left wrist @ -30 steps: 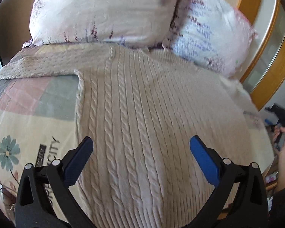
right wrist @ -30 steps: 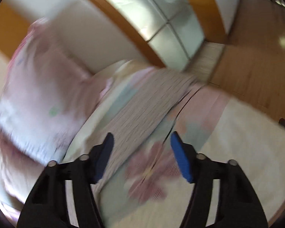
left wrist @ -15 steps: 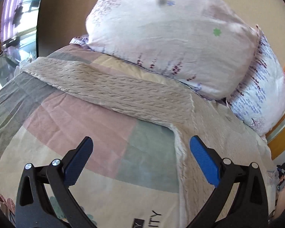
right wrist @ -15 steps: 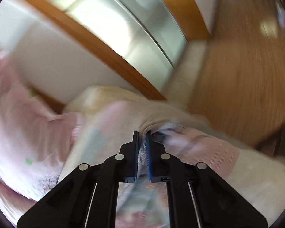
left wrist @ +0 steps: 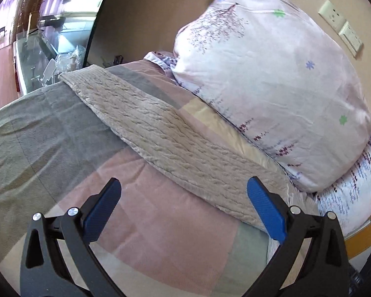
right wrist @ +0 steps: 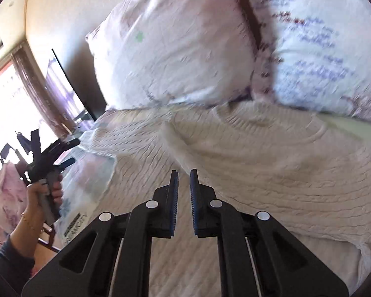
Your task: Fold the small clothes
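Note:
A cream cable-knit sweater lies spread on the bed. In the left wrist view its left sleeve stretches out flat across the patchwork bedspread. My left gripper is open and empty, above the bedspread just short of that sleeve. In the right wrist view the sweater body fills the middle, with the right sleeve folded over it. My right gripper has its jaws nearly closed with a narrow gap, and the folded sleeve's edge lies at its tips. I cannot tell if cloth is pinched.
Two floral pillows lean at the head of the bed, just behind the sweater. A wooden bed frame edge runs at the right. A glass cabinet stands beyond the bed's left side. The left gripper also shows in the right wrist view, held in a hand.
My left gripper has swung left from the sweater body to the outstretched left sleeve. My right gripper closed near the bed edge and moved in over the sweater body with the right sleeve.

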Motion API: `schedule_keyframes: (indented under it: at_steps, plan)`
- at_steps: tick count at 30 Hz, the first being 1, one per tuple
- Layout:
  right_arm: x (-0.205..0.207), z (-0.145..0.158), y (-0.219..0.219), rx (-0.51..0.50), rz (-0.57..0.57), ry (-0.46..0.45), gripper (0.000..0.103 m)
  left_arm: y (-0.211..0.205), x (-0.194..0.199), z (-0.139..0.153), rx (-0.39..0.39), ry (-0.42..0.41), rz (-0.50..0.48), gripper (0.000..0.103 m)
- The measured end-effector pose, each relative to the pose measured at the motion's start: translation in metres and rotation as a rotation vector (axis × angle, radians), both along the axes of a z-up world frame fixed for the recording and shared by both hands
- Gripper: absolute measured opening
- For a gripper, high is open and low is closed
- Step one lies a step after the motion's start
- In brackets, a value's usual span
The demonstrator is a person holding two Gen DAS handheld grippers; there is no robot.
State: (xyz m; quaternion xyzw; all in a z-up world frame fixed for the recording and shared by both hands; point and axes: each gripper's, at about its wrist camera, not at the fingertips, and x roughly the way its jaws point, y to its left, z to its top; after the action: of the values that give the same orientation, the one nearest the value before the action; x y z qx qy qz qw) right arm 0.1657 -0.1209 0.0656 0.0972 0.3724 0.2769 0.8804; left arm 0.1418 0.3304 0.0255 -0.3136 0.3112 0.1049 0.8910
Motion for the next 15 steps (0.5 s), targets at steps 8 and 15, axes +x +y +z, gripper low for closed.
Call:
schedule_keyframes:
  at_steps: [8,15]
  plan:
    - [-0.009,0.002,-0.105,0.056,-0.289,0.011,0.054,0.075,0.020,-0.022,-0.217,0.029,0.146,0.063]
    - [-0.033,0.014,-0.178,0.107,-0.478,-0.027,0.066,0.109,0.037,-0.029,-0.295,0.042,0.241,0.012]
